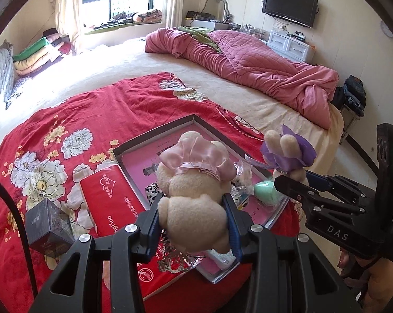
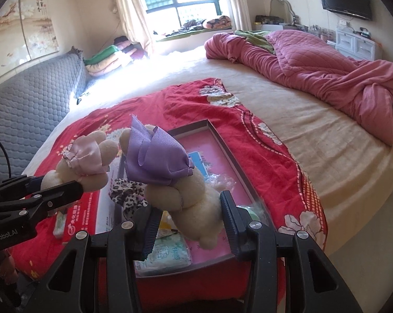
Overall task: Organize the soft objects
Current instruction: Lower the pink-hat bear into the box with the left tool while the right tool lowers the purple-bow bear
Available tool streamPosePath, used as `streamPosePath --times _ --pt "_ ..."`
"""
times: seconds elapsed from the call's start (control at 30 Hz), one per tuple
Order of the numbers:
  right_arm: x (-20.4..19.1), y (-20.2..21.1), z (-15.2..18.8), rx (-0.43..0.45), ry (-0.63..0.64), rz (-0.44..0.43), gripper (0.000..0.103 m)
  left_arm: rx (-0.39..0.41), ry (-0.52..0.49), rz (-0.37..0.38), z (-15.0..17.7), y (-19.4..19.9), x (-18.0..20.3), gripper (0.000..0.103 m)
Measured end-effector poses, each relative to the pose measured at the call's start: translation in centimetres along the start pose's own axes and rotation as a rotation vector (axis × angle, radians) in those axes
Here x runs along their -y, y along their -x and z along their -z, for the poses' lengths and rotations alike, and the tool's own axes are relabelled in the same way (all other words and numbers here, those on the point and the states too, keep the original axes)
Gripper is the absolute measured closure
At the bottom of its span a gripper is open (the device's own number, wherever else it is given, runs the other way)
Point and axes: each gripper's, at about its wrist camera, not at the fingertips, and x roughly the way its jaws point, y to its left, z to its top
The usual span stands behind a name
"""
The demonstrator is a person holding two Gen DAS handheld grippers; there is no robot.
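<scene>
My left gripper (image 1: 192, 203) is shut on a cream teddy bear in a pink dress (image 1: 193, 172), held by its lower body above a shallow grey tray (image 1: 154, 134) with a pink floor. My right gripper (image 2: 188, 203) is shut on a second cream bear in a purple dress (image 2: 157, 161), also over the tray (image 2: 230, 154). In the left wrist view the right gripper (image 1: 295, 177) and purple bear (image 1: 287, 151) hang to the right. In the right wrist view the left gripper (image 2: 58, 182) and pink bear (image 2: 84, 161) hang to the left.
The tray lies on a red flowered blanket (image 1: 65, 120) on a wide bed. In it are a leopard-print cloth (image 2: 125, 195), a tissue packet (image 2: 167, 255) and a mint-green lump (image 1: 264, 191). A red tissue pack (image 1: 110, 195) and a dark box (image 1: 48, 227) sit left. A pink quilt (image 1: 261, 65) is heaped behind.
</scene>
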Motion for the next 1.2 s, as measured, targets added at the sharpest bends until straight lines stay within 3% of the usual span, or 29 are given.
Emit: streamPosePath --times 0.47,1.03,1.2 --pt "1.0 -3.7 1.9 -0.068 -0.059 0.028 0.057 -0.071 -0.027 -0.015 -0.1 -4.7 1.0 0.06" --pt "1.4 -5.0 2.4 -0.076 -0.079 0.085 0.056 -0.103 -0.041 -0.023 -0.5 -7.2 1.3 0.06" --pt "0.6 -6.1 2.9 -0.111 -0.055 0.065 0.054 -0.113 -0.034 -0.027 -0.5 -7.7 0.9 0.06"
